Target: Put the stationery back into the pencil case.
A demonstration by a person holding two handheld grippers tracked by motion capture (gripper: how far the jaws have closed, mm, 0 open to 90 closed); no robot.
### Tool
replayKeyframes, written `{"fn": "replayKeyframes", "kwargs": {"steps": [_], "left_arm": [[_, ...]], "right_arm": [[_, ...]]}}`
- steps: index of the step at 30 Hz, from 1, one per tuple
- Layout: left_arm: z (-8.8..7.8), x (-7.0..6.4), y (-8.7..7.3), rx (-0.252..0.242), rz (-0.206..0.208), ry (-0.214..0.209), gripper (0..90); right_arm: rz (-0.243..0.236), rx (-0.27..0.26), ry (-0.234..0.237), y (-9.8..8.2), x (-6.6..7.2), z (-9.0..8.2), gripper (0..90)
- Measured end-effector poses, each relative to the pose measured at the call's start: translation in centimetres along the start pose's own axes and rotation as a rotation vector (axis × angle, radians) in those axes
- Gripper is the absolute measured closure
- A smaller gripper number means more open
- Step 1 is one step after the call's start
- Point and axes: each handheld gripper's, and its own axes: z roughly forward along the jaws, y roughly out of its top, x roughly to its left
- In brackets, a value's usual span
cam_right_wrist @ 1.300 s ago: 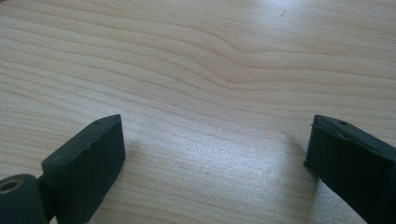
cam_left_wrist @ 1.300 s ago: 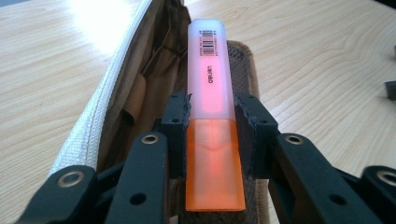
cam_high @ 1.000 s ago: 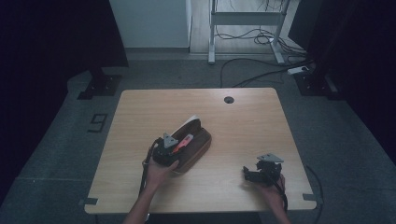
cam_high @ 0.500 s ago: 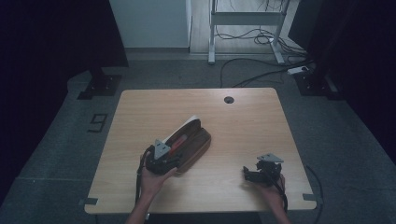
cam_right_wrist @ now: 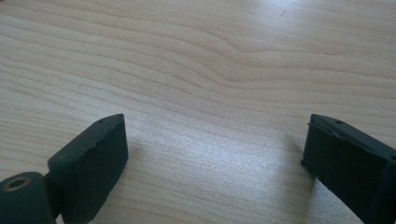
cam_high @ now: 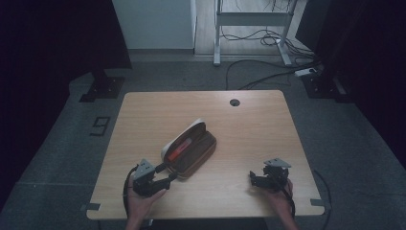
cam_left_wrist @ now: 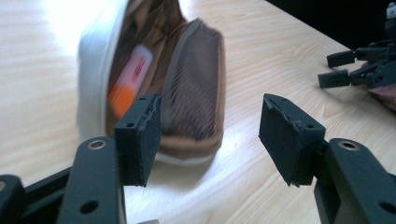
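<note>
- High view: the open pencil case (cam_high: 189, 149) is lying mid-worktop (cam_high: 249, 124), an orange marker (cam_high: 180, 149) already inside; the left gripper (cam_high: 165, 181) is sitting just beside its near end, the zip not yet closed.
- Left gripper view: its jaws, having just been opening, are standing apart, empty.
- Right gripper view: the right gripper (cam_right_wrist: 210, 163) is resting well apart, its jaws spread over bare wood.

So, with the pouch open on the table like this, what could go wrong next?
1. The pouch lies open with an orange-tipped pen inside; a nudge could perhaps let the pen slide out.
2. The left gripper, whose jaws have just been opening, sits empty close to the pouch's near end and might bump it.
3. The right gripper rests open near the table edge, too far away to steady the pouch.
</note>
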Motion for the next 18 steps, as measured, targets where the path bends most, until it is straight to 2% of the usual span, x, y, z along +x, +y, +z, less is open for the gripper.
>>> {"fn": "replayKeyframes", "kwargs": {"steps": [11, 18], "left_arm": [[-1.3, 1.8, -2.7, 0.05, -0.034, 0.053, 38.5], [-1.6, 2.6, -3.3, 0.059, -0.048, 0.061, 38.6]], "right_arm": [[-0.003, -0.002, 0.003, 0.1, -0.1, 0.1, 6.3], [-0.005, -0.002, 0.002, 0.1, -0.2, 0.1, 7.4]]}}
